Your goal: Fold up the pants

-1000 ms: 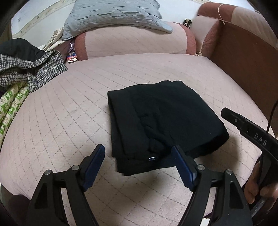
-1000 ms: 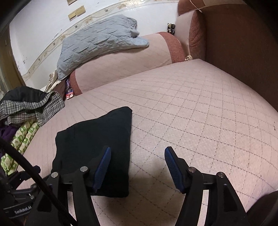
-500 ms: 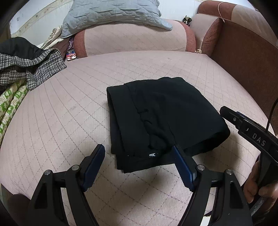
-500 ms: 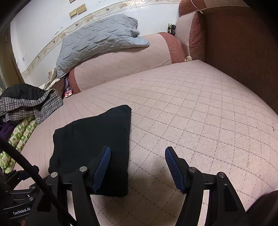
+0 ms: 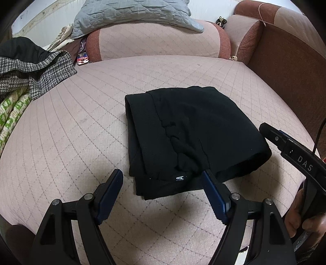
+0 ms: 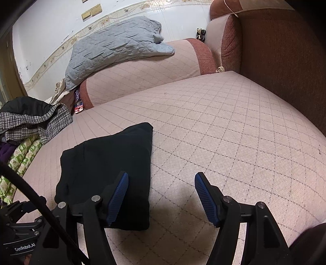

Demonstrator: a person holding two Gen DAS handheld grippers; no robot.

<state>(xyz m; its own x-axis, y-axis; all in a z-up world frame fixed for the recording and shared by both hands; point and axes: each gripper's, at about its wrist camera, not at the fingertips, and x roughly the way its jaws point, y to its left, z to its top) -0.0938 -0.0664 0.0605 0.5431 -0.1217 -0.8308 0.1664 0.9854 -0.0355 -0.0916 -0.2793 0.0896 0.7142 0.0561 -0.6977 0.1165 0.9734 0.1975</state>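
Black pants (image 5: pixel 189 134) lie folded into a compact rectangle on the pink quilted sofa seat (image 5: pixel 67 130). A small white label shows at their near edge. My left gripper (image 5: pixel 163 173) hovers open just in front of that edge, its blue pads clear of the cloth. In the right wrist view the same pants (image 6: pixel 106 163) lie at lower left. My right gripper (image 6: pixel 161 176) stands open over the seat beside their right edge, with only the seat and that edge showing between its fingers. The right gripper's body (image 5: pixel 293 157), in a person's hand, shows at the left view's right edge.
A grey quilted blanket (image 5: pixel 130 14) drapes over the bolster (image 5: pixel 154 42) at the back. A houndstooth and black pile of clothes (image 5: pixel 30 67) and green patterned cloth (image 5: pixel 10 114) lie at left. The brown armrest (image 6: pixel 285 61) rises on the right.
The pants lie as before, slightly lower in the right wrist view. Both grippers have stayed almost in place. The right gripper's fingers stand a touch wider apart.
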